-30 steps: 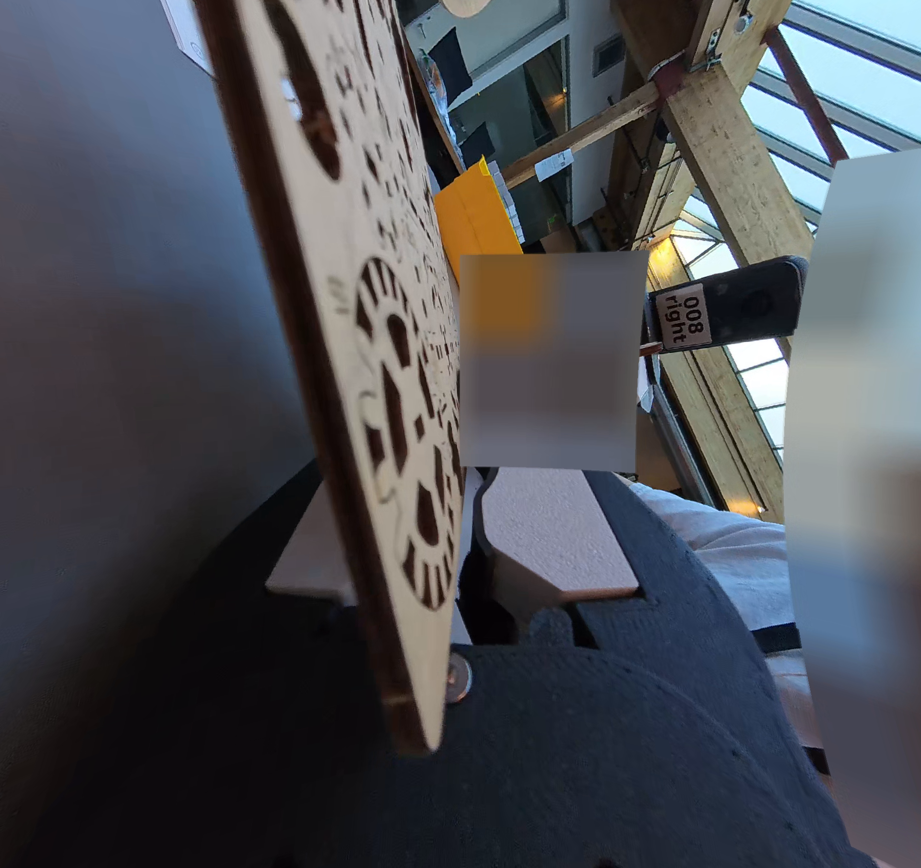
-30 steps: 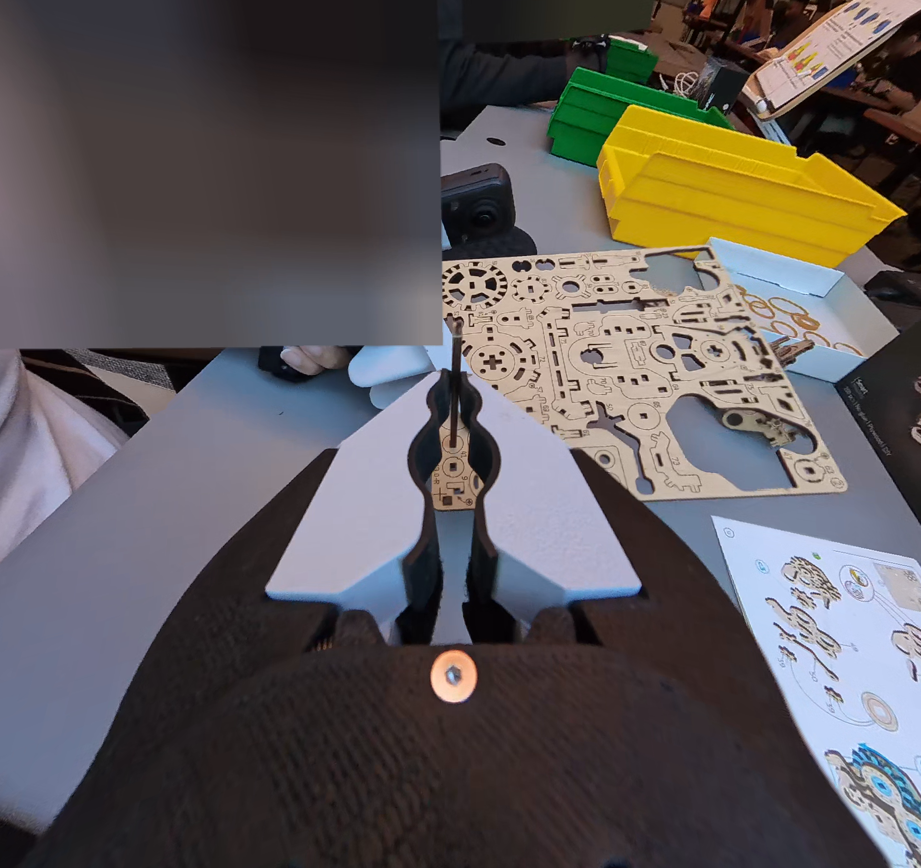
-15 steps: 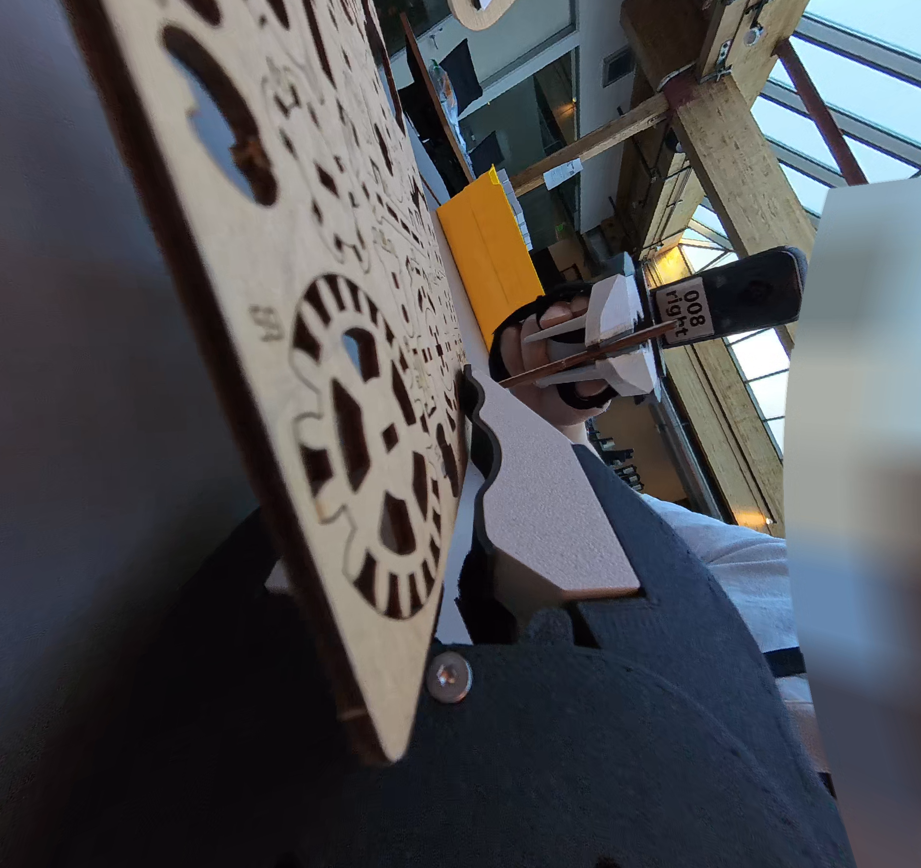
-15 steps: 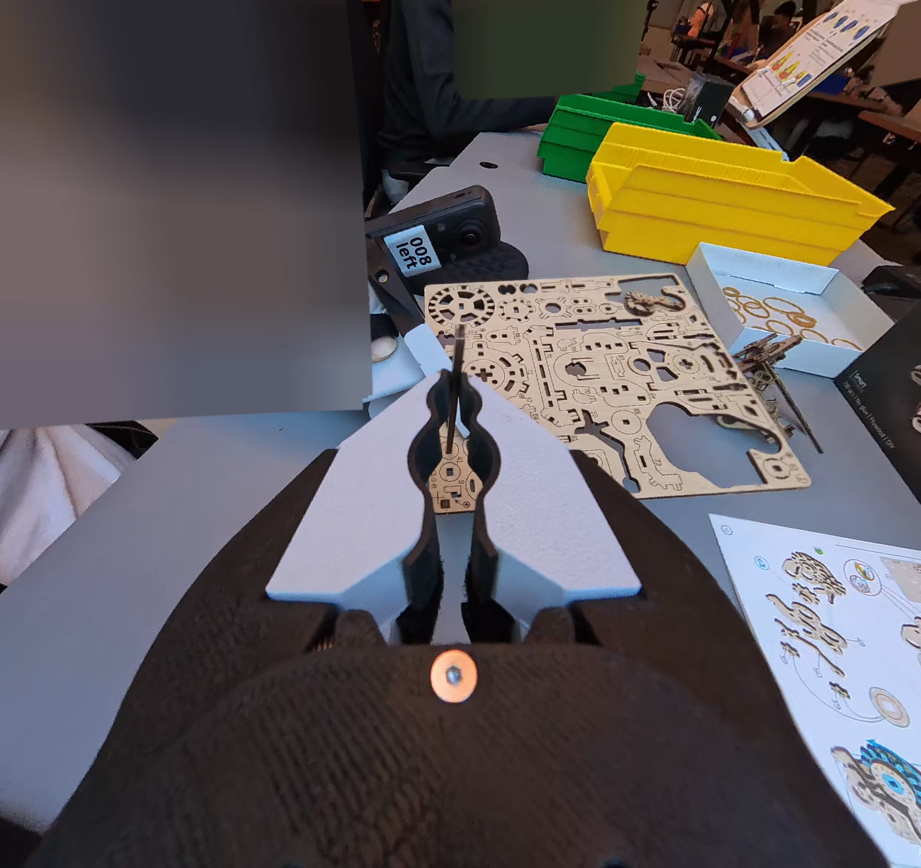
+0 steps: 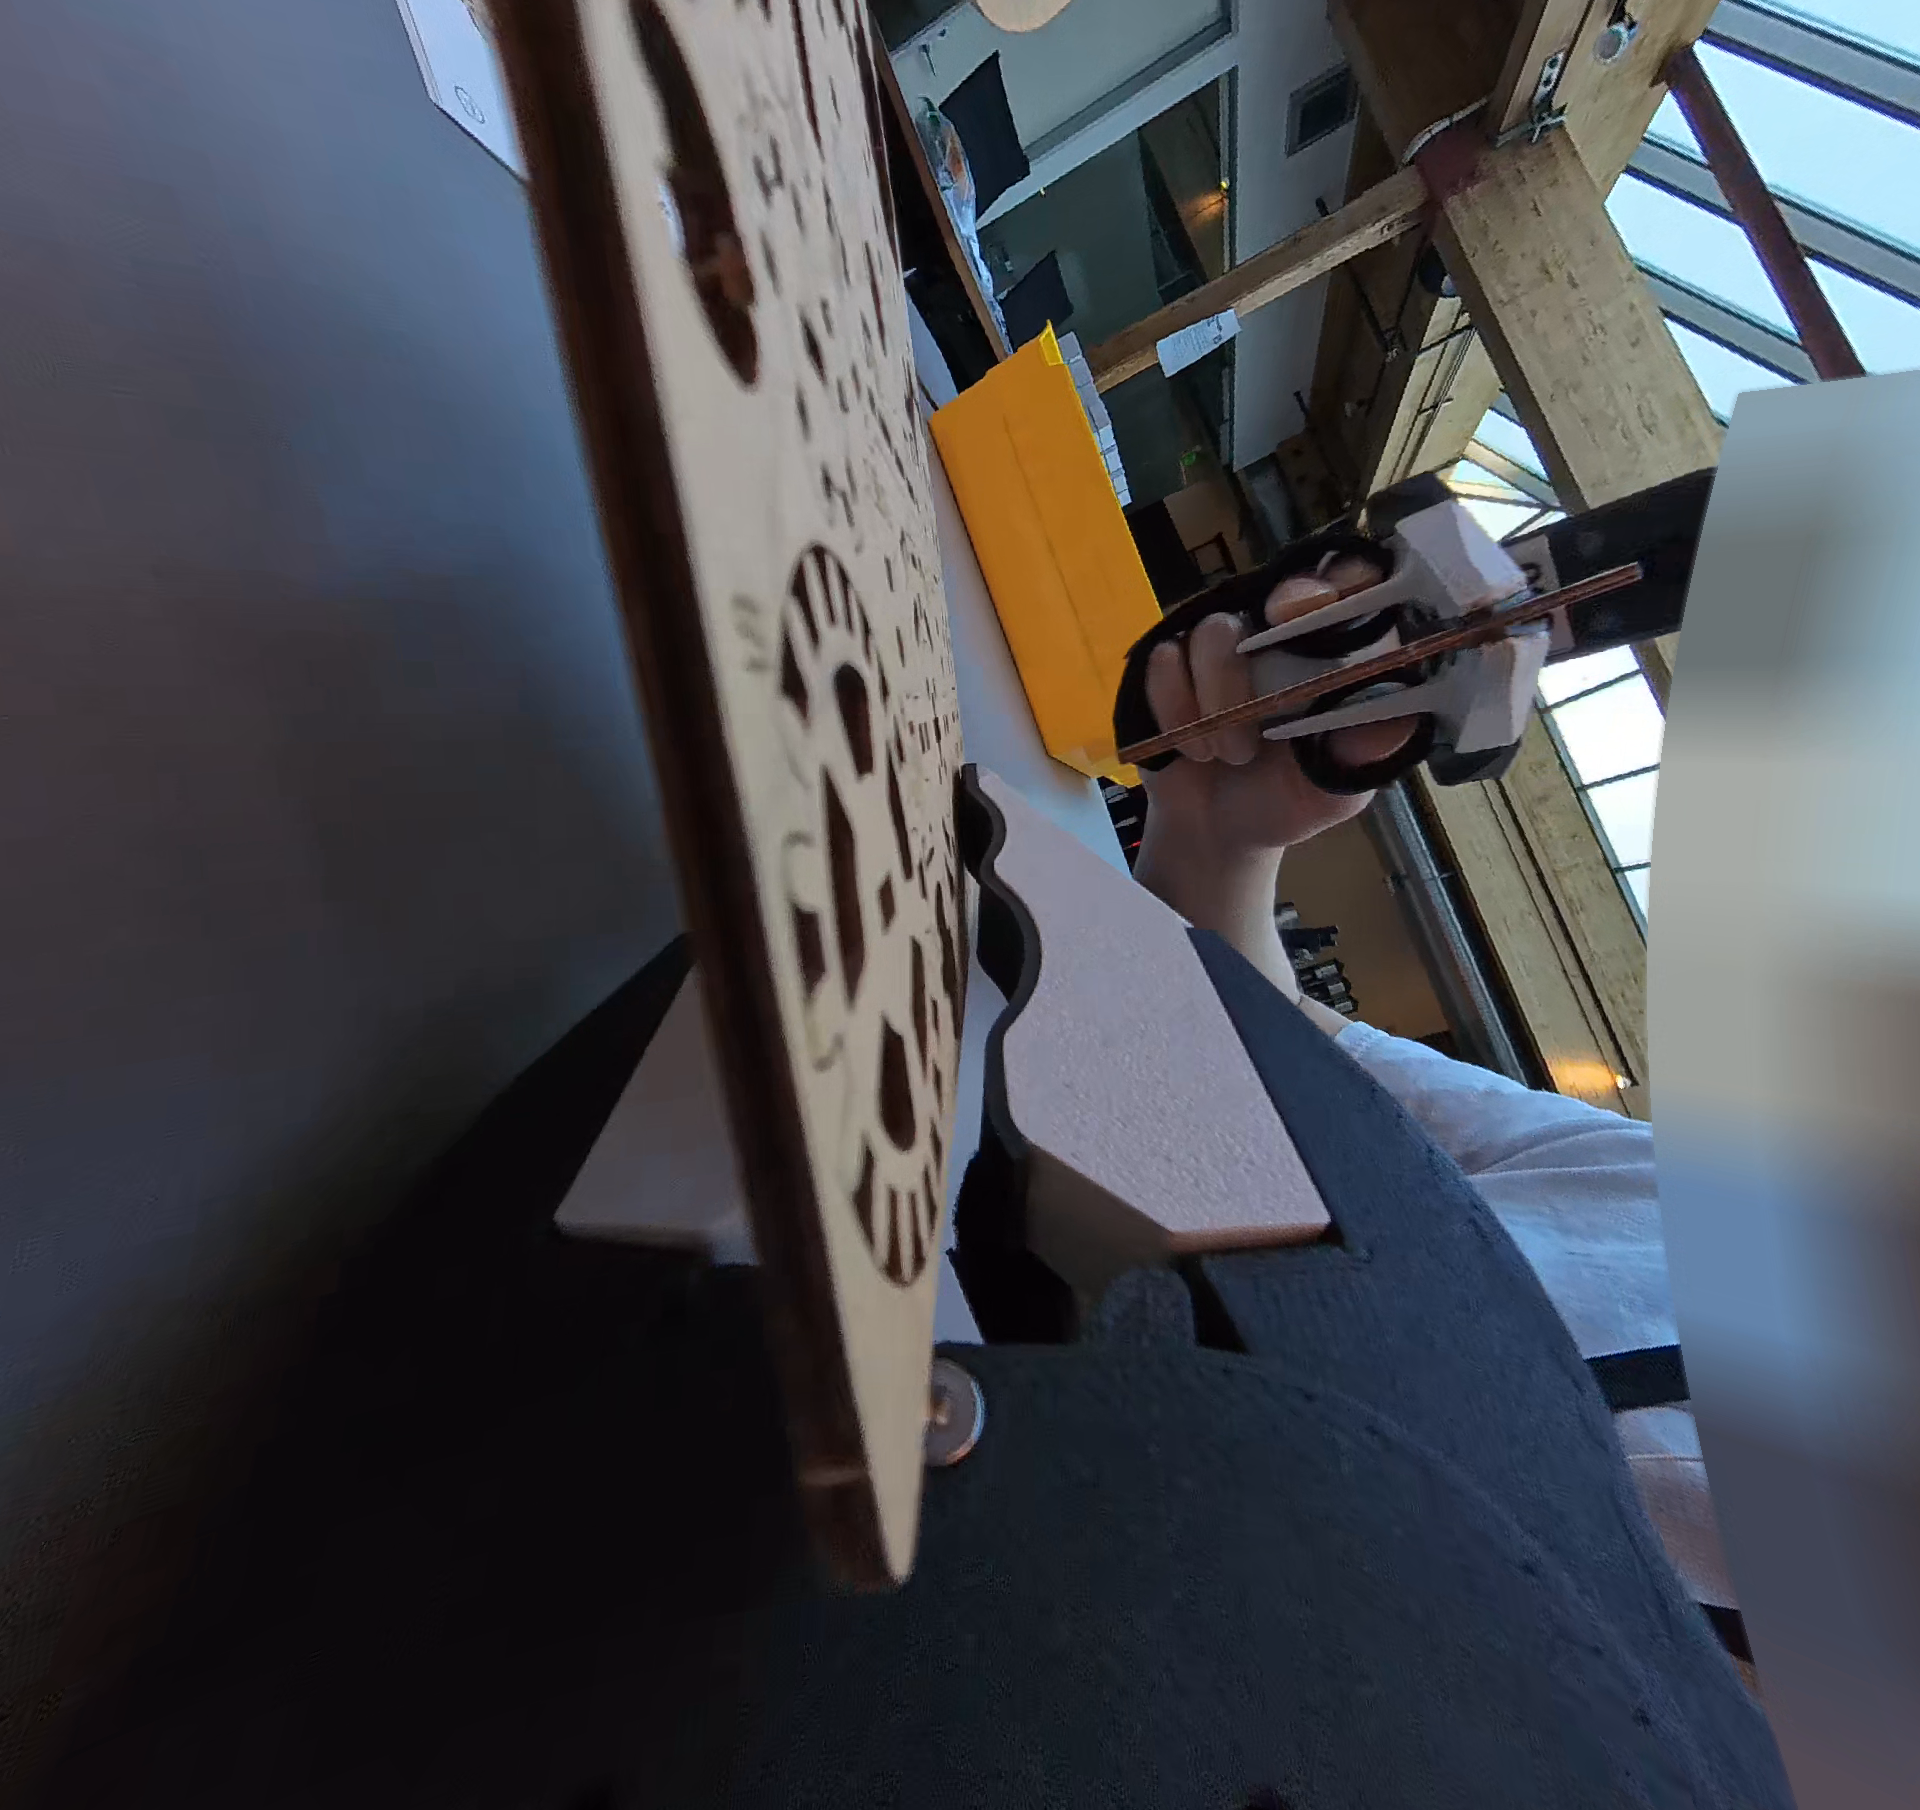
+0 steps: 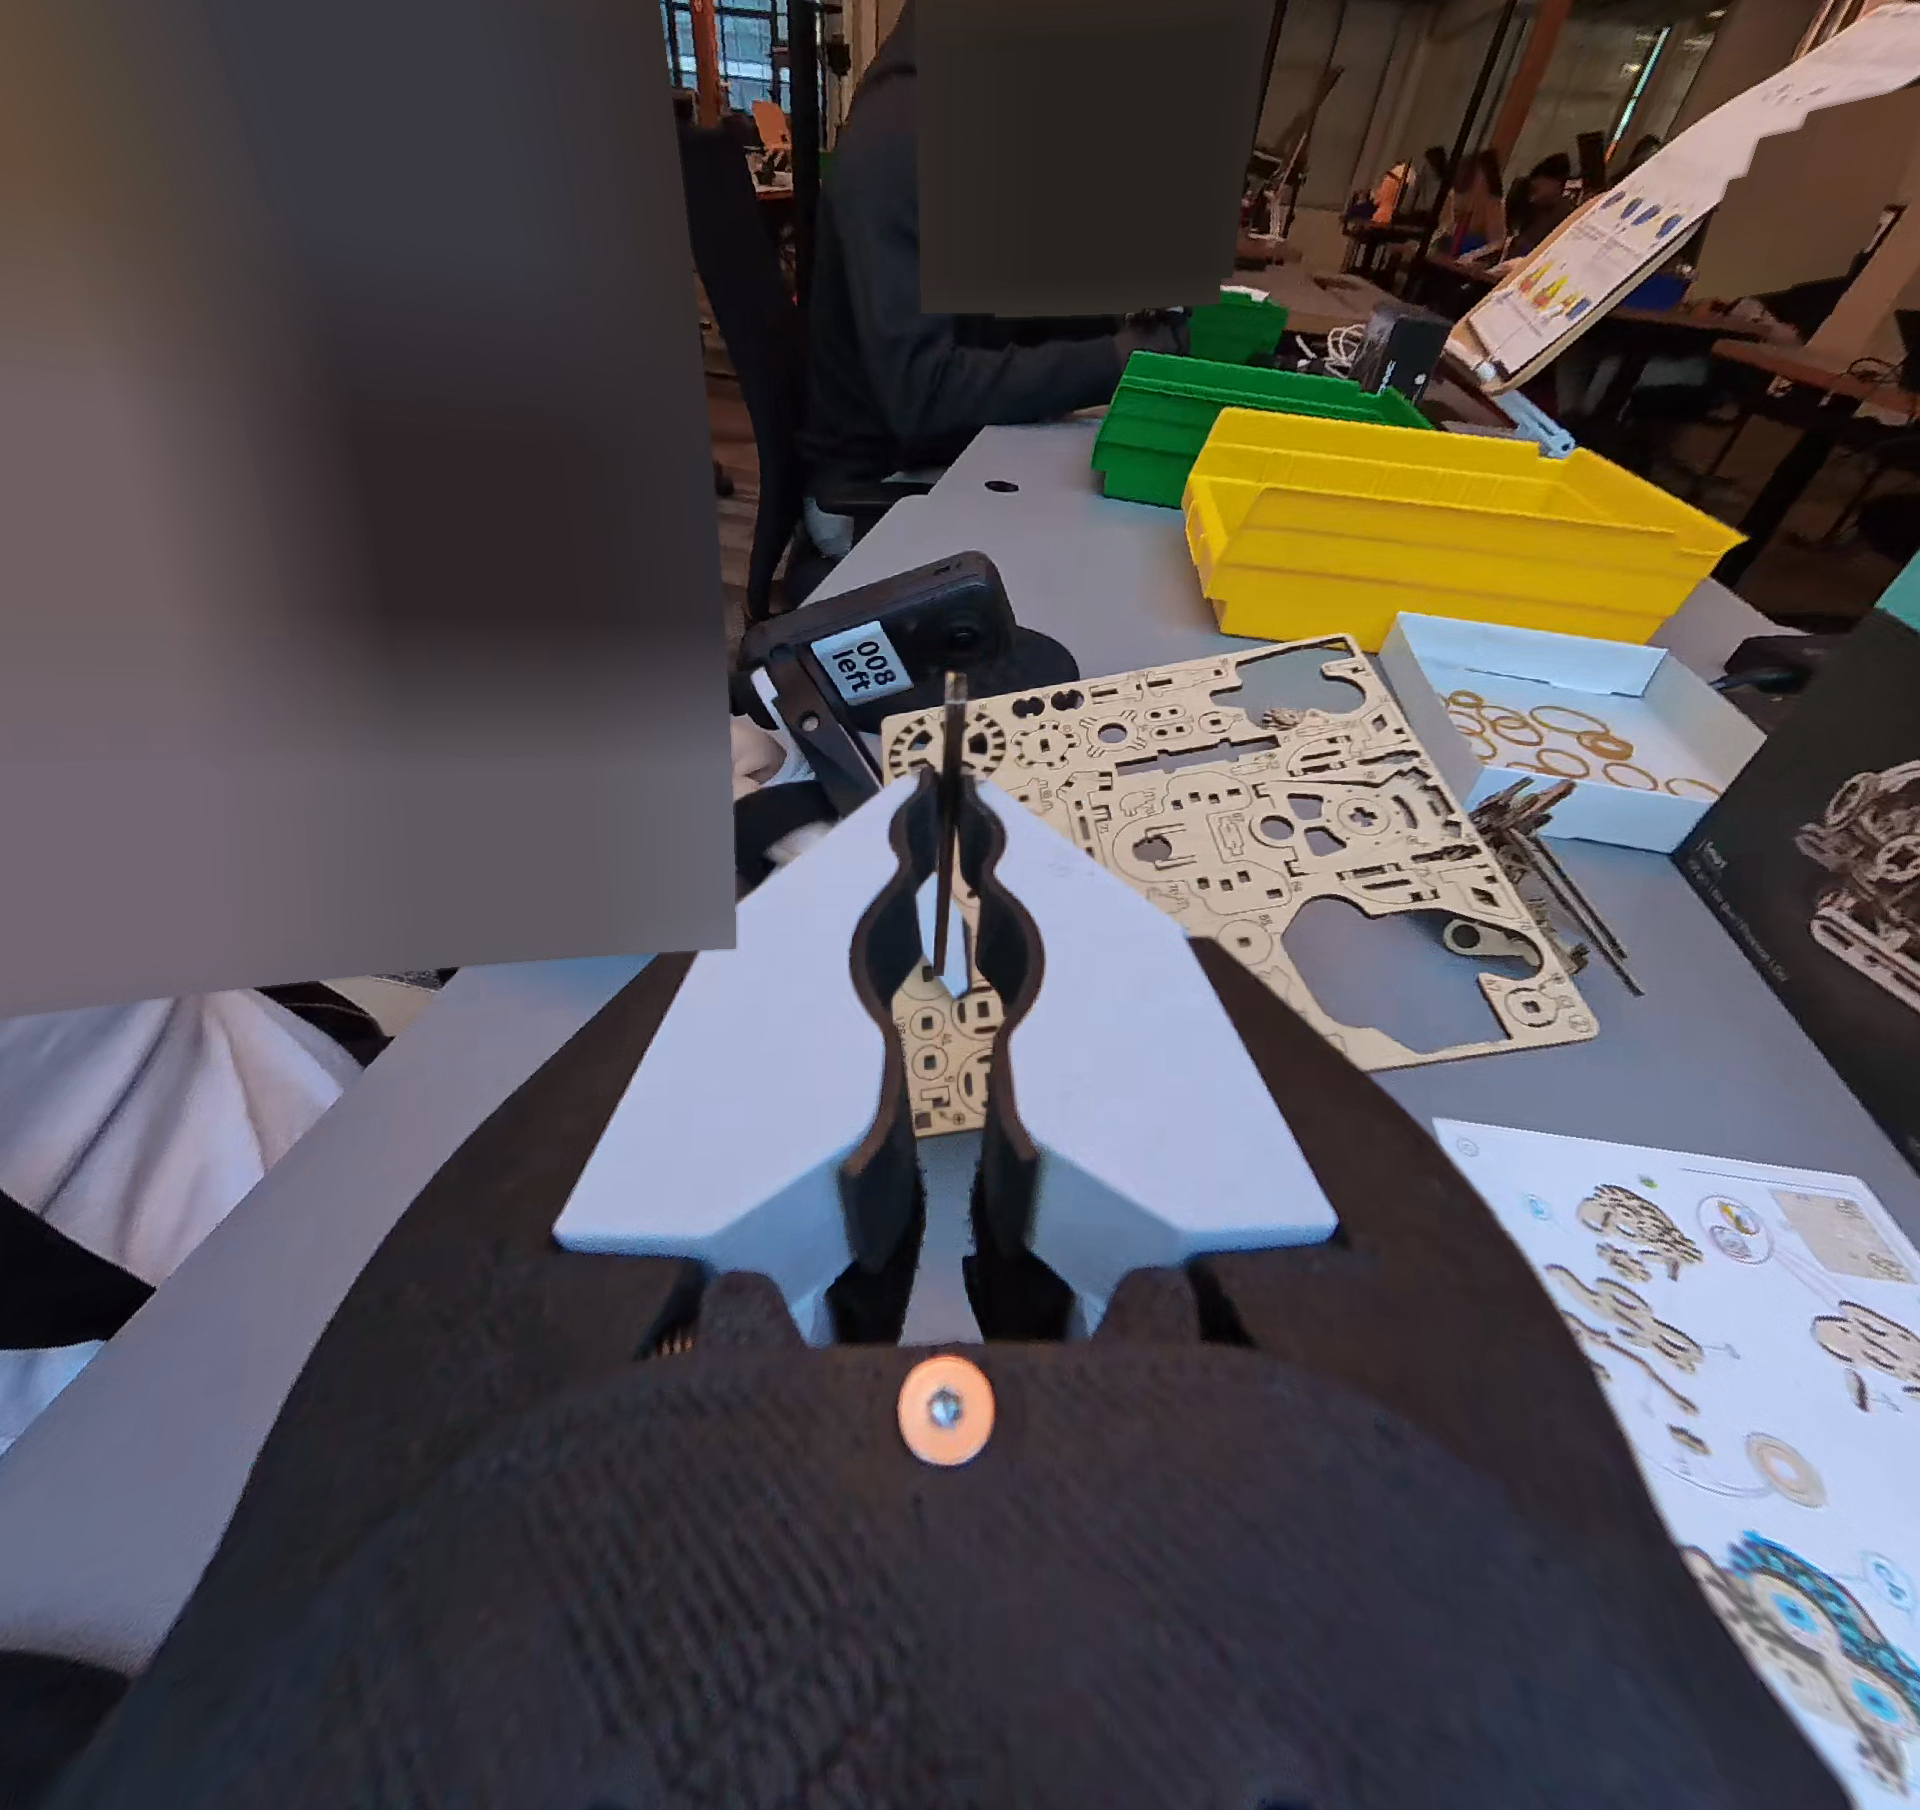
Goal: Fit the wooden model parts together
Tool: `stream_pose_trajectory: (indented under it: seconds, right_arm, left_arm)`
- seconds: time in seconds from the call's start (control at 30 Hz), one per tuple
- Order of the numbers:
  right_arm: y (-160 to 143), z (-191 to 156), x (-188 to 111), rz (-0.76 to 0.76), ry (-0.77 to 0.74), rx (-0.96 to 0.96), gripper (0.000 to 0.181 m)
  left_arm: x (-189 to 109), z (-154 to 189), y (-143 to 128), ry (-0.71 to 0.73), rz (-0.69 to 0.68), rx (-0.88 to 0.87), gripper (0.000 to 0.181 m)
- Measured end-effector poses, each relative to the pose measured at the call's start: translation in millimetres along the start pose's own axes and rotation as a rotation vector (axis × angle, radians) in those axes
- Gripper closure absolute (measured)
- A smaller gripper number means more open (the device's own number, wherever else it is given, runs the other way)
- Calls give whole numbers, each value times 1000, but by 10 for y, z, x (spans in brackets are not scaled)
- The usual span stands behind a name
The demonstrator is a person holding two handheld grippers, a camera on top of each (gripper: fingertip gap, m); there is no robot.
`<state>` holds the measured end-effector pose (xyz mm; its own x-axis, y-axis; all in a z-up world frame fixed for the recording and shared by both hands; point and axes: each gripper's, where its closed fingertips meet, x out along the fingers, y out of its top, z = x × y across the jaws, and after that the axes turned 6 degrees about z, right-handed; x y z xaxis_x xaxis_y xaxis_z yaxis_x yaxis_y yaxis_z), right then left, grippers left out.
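White sticker (image 6: 864, 671) on left gripper (image 6: 831, 763)

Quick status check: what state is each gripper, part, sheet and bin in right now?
right gripper: shut on thin wooden part, raised above the table.
thin wooden part: edge-on, clamped upright between the fingers.
left gripper: fingers around the sheet's corner; closure unclear.
wooden sheet: flat on table, several parts punched out.
yellow bin: looks empty.
white tray: holds rubber bands.

Thin wooden piece (image 6: 951, 825) upright above flat laser-cut sheet (image 6: 1226, 856).
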<state>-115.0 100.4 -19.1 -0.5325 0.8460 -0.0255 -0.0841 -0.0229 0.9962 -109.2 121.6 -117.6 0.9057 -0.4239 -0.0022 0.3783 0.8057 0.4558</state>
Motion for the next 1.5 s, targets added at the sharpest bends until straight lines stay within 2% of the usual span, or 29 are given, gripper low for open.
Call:
stream_pose_trajectory:
  seconds: [0.03,0.3,0.5,0.67,0.93,1.07,1.17,1.4,1.43,1.5]
  right_arm:
    - [-40,-10,16,-2,9,14,181]
    - [-268,-21,99,-48,17,25,181]
    - [-279,-114,121,-63,51,-43,180]
    - [-270,-79,110,-76,20,-95,180]
    - [-264,-122,132,-83,36,-103,180]
    - [-385,-176,187,-75,55,-128,179]
    - [-270,-149,149,-65,46,-119,180]
    - [-355,-248,207,-85,61,-266,180]
    - [-418,-175,211,-130,31,-251,180]
    - [-448,-139,216,-130,23,-146,180]
  left_arm:
    - [-1,3,-3,-2,-1,1,181]
    - [-1,19,-4,-16,-3,-7,181]
    - [-5,18,1,-16,1,-10,181]
    - [-8,27,8,-23,6,-11,181]
    - [-15,45,16,-37,13,-17,181]
    - [-15,-40,-5,27,3,-15,181]
    - [-13,34,-14,-31,-3,-33,181]
    - [-30,112,13,-105,9,-90,181]
    - [-37,175,24,-145,15,-90,181]
    - [-39,123,15,-108,21,-84,181]
